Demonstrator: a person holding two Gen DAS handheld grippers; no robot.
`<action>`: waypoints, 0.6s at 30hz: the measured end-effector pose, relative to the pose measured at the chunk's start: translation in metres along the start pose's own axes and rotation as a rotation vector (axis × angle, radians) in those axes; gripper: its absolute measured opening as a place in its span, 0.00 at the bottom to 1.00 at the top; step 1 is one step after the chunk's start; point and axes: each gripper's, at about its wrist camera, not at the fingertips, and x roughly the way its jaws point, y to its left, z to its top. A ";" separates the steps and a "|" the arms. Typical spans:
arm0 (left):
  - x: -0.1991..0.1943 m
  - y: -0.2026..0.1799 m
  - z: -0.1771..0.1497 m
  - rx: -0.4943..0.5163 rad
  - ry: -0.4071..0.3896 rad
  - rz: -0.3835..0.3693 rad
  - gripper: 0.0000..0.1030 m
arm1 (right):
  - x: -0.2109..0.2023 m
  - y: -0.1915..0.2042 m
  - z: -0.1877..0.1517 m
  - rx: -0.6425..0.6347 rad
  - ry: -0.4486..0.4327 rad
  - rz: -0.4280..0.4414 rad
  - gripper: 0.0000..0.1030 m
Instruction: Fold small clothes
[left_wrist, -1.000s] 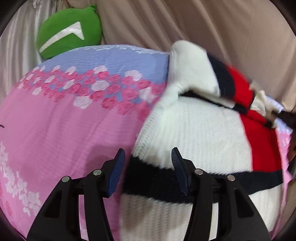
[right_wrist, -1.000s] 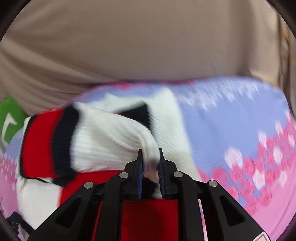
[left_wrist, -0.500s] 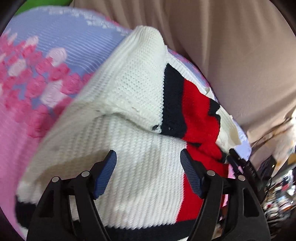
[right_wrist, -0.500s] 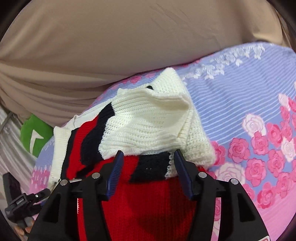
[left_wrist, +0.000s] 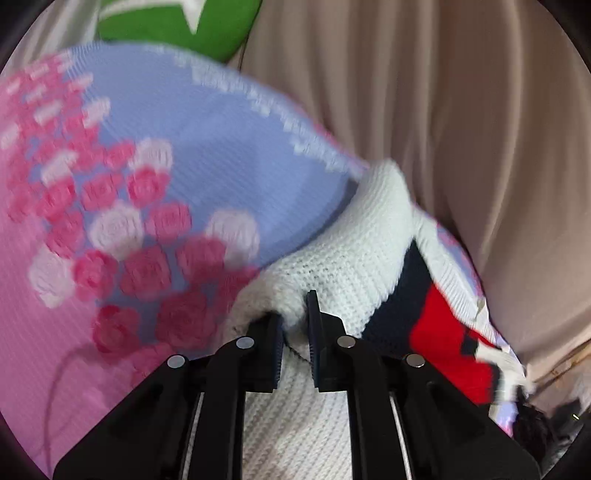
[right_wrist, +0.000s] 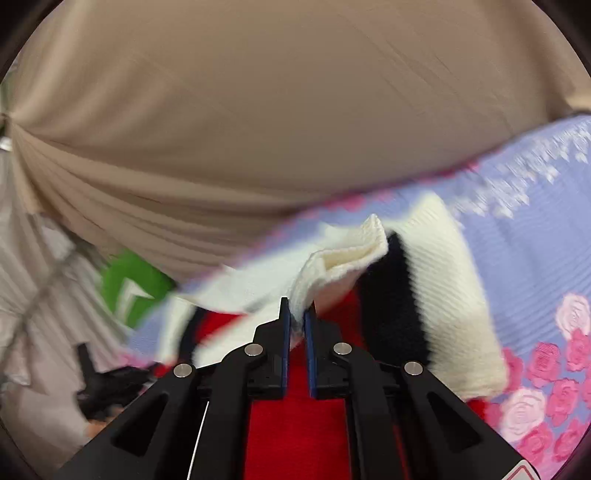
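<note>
Both tools closing: left tool (left_wrist: 294, 317), right tool (right_wrist: 297, 317) pinch sweater (left_wrist: 343, 266) (apparently, frames blurred).

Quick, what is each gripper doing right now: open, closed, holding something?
Left gripper: jaws closing, pinching a white fold of the knitted sweater.
Right gripper: jaws closing, pinching a cream edge of the same sweater.

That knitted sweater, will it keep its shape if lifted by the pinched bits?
Probably not: the sweater bunches softly where the left hand-held gripper is closing on it. Its thick knit likely sags, yet grips well.
</note>
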 end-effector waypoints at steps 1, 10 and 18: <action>0.002 0.001 -0.007 0.009 -0.003 -0.026 0.12 | 0.010 -0.008 -0.004 0.023 0.035 -0.042 0.07; -0.001 -0.024 -0.021 0.128 -0.053 0.040 0.21 | 0.004 -0.015 -0.010 0.119 -0.015 -0.028 0.47; -0.005 -0.023 -0.025 0.171 -0.071 0.053 0.21 | -0.083 0.037 0.004 -0.123 -0.310 0.346 0.05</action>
